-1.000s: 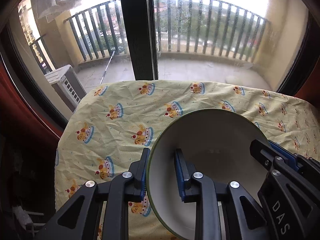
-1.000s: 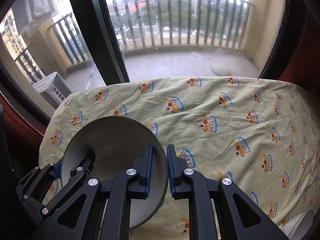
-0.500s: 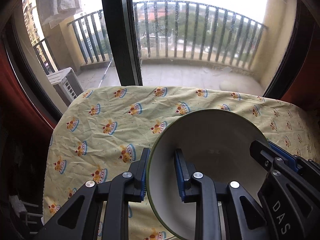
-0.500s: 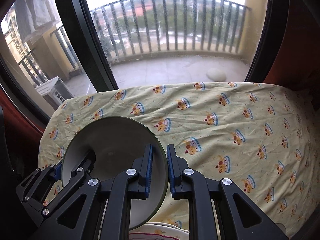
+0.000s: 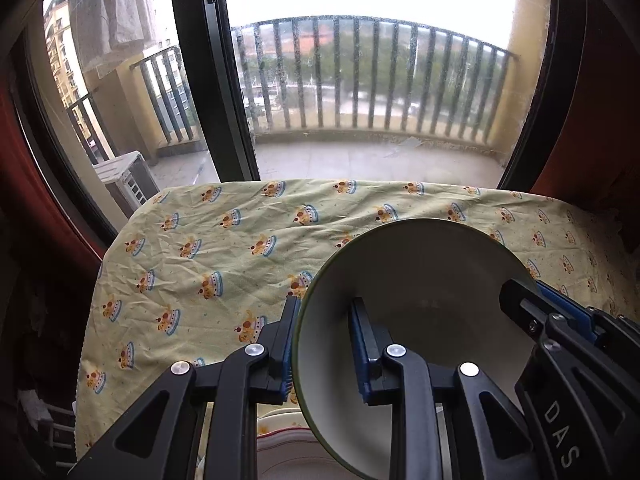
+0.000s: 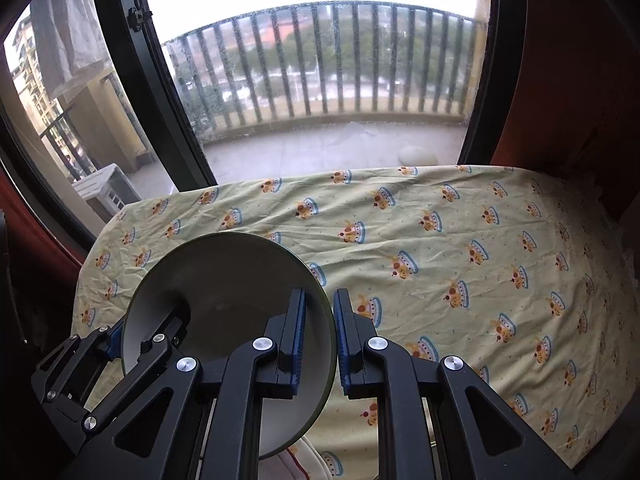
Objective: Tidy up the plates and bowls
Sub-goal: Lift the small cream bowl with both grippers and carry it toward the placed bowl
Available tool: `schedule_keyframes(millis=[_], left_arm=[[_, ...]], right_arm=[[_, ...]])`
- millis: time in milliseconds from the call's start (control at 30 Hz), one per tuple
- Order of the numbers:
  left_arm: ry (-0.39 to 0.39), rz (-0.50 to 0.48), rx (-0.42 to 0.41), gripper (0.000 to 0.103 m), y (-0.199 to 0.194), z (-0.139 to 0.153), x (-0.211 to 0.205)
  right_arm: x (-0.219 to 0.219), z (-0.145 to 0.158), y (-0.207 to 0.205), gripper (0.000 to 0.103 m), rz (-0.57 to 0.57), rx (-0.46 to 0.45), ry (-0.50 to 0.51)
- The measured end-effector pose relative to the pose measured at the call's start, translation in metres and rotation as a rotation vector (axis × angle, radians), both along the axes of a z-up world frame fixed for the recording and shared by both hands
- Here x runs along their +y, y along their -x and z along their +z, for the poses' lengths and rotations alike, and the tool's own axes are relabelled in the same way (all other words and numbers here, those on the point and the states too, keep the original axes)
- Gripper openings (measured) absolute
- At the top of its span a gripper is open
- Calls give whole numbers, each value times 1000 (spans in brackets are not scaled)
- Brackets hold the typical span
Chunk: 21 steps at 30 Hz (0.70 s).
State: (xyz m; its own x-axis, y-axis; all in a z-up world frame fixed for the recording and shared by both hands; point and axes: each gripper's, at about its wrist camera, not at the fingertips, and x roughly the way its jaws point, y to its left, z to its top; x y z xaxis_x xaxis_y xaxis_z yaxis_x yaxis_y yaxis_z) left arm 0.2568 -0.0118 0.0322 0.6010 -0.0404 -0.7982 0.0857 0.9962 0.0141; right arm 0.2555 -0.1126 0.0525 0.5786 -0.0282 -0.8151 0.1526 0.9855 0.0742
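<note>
A bowl [image 5: 420, 300], green outside and cream inside, hangs tilted above the table between both grippers. My left gripper [image 5: 325, 344] is shut on its left rim, one pad inside and one outside. My right gripper [image 6: 320, 320] is shut on the opposite rim of the bowl [image 6: 224, 288] in the same way. Each gripper shows in the other's view: the right gripper [image 5: 536, 296] at the bowl's far side, the left gripper [image 6: 120, 334] at the lower left. Under the bowl lies a white dish with a red-trimmed edge [image 5: 288, 440], mostly hidden.
The table wears a wrinkled yellow cloth with crown prints [image 6: 460, 260] and reaches to a large window with a dark frame [image 5: 216, 100]. Beyond the glass are a balcony railing and an air-conditioner unit [image 5: 128, 184]. Red curtains flank both sides.
Both grippers have drawn back from the window and risen with the bowl held between them. More of the cloth shows, and the white dish has come into view beneath the bowl.
</note>
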Motion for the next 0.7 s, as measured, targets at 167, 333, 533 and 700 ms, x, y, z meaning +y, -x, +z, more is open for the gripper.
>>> schedule_keyframes(millis=[167, 333, 533, 700], left_arm=[[-6, -2, -11, 22, 18, 5, -19], [2, -12, -21, 22, 34, 8, -37], [3, -29, -31, 22, 56, 12, -59], [10, -47, -25, 22, 72, 13, -74]], right_arm=[[-21, 7, 20, 18, 6, -16, -2], [-42, 12, 39, 18, 7, -28, -4], [-67, 15, 63, 18, -5, -38, -20], [-84, 17, 83, 18, -10, -46, -17]])
